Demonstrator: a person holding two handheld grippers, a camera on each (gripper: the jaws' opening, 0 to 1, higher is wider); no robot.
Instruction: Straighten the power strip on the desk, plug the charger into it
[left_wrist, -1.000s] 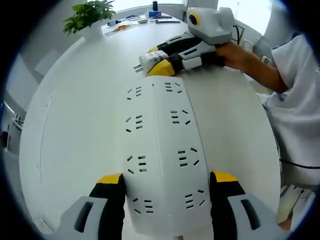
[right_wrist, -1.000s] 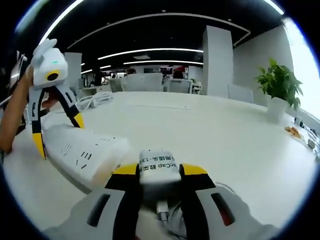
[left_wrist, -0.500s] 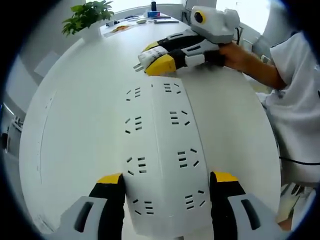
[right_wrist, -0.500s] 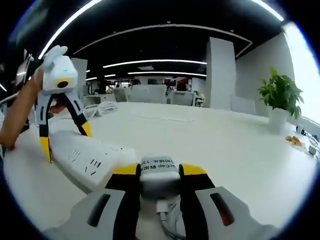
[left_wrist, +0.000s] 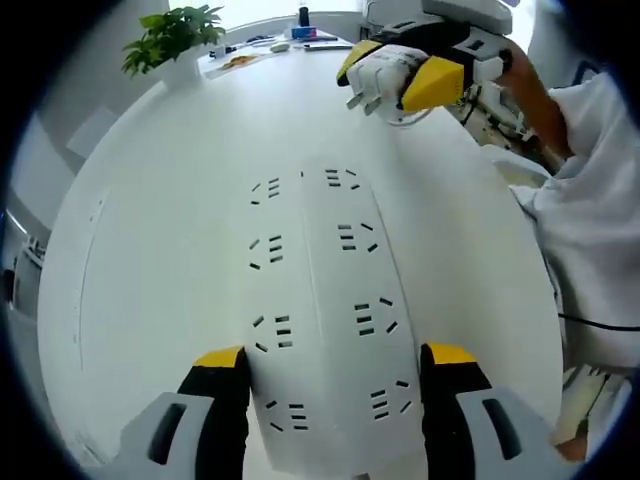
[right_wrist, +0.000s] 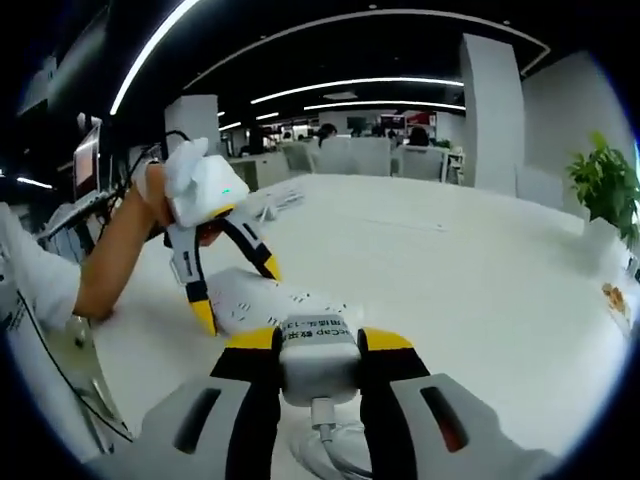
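Observation:
A white power strip (left_wrist: 320, 290) with two rows of sockets lies lengthwise on the white desk (left_wrist: 150, 220). My left gripper (left_wrist: 335, 365) clasps its near end, one yellow-tipped jaw against each long side. In the right gripper view the left gripper (right_wrist: 238, 294) straddles that same end of the power strip (right_wrist: 290, 300). My right gripper (right_wrist: 318, 340) is shut on a white charger (right_wrist: 318, 352), whose cable (right_wrist: 330, 445) hangs below. In the left gripper view the right gripper (left_wrist: 395, 78) holds the charger (left_wrist: 375, 72) in the air beyond the strip's far end, prongs pointing down-left.
A potted plant (left_wrist: 175, 32) and small items (left_wrist: 300, 35) stand at the desk's far edge. A person's white sleeve (left_wrist: 590, 220) is on the right. Another white cable (right_wrist: 280, 200) lies farther along the desk, with office chairs (right_wrist: 350, 155) behind it.
The right gripper has lifted the charger off the desk and away from the strip's far end. Its view has swung toward the left gripper. The left gripper and strip have stayed put.

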